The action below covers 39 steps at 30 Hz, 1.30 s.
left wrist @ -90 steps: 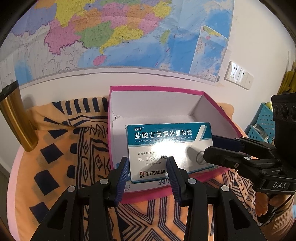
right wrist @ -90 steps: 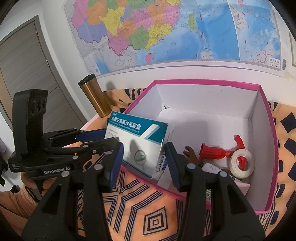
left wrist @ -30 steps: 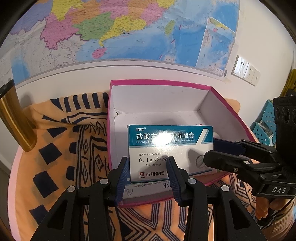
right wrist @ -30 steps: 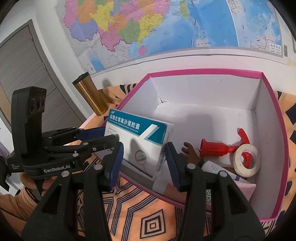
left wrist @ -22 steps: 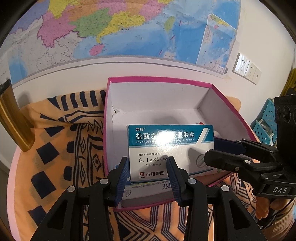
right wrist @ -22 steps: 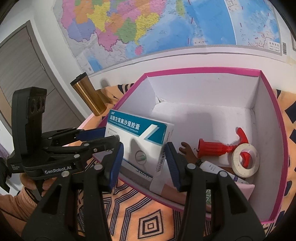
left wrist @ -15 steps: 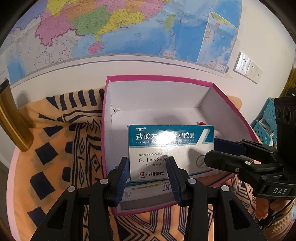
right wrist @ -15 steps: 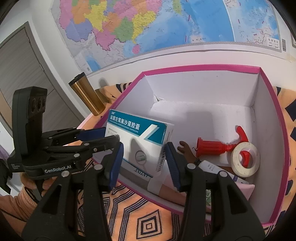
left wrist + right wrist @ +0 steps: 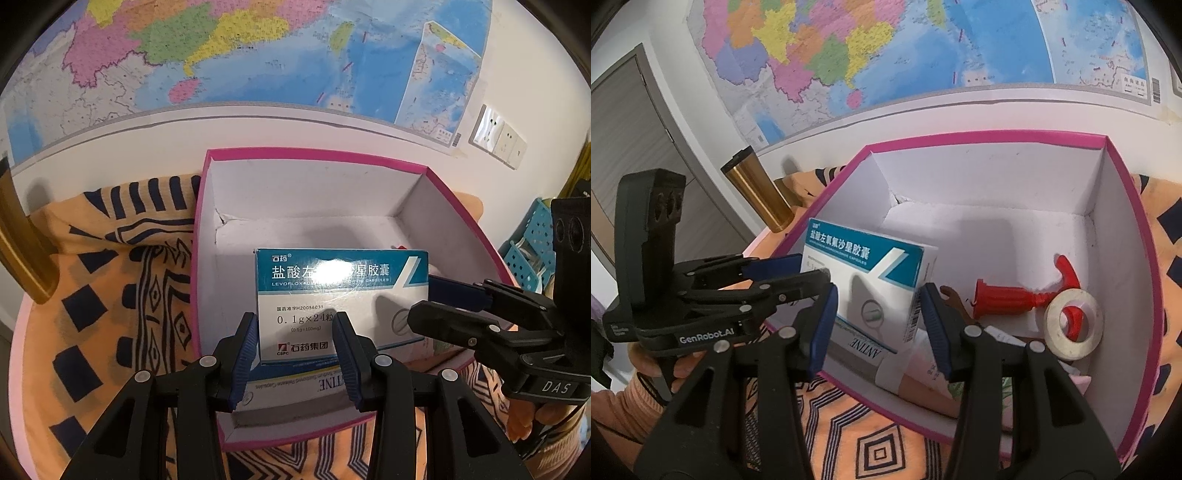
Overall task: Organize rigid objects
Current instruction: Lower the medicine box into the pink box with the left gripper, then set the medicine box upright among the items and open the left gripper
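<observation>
Both grippers, left gripper (image 9: 295,343) and right gripper (image 9: 877,317), stay clamped on the medicine box (image 9: 341,295), now lower inside the pink box (image 9: 314,162); release looks next.

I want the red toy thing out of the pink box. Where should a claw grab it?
Probably grab the red toy across its straight ribbed stem, from above: it lies flat on the pink box floor, and the tape ring covers its hooked end.

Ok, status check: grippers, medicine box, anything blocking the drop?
Left gripper and right gripper both clamped on the medicine box. Box above pink bin. Another carton lies right beneath.
</observation>
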Tool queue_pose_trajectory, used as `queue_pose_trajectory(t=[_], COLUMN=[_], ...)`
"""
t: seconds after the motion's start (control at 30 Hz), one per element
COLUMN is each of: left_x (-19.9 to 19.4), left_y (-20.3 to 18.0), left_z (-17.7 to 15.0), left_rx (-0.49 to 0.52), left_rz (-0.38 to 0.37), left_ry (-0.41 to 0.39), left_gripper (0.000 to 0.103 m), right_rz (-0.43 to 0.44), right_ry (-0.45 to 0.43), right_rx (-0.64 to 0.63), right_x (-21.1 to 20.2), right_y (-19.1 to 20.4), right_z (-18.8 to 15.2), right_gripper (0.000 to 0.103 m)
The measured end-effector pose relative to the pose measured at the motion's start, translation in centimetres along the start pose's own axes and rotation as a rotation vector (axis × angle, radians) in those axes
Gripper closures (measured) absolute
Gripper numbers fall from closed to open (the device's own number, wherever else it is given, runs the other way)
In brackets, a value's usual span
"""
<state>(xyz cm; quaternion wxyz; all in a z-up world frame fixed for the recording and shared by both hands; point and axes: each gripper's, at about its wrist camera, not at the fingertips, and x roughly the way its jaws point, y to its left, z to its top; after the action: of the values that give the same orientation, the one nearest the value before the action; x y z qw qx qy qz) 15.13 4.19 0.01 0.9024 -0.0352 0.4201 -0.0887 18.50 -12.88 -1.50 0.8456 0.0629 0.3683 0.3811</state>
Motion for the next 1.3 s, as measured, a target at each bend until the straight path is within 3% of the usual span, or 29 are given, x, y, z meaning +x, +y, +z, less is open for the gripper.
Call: queue_pose_trajectory(t=[1.3], left_x=[1.9], left_y=[-0.5], left_z=[1.3], left_rx=[0.0], left_rz=[-0.001], left_ry=[0.011], left_gripper=[0.062], right_rz=[-0.034], right_ry=[-0.013], right_rx=[0.016], right_x=[-0.4], right_y=[-1.1], right_z=[1.0], right_gripper=[0.054])
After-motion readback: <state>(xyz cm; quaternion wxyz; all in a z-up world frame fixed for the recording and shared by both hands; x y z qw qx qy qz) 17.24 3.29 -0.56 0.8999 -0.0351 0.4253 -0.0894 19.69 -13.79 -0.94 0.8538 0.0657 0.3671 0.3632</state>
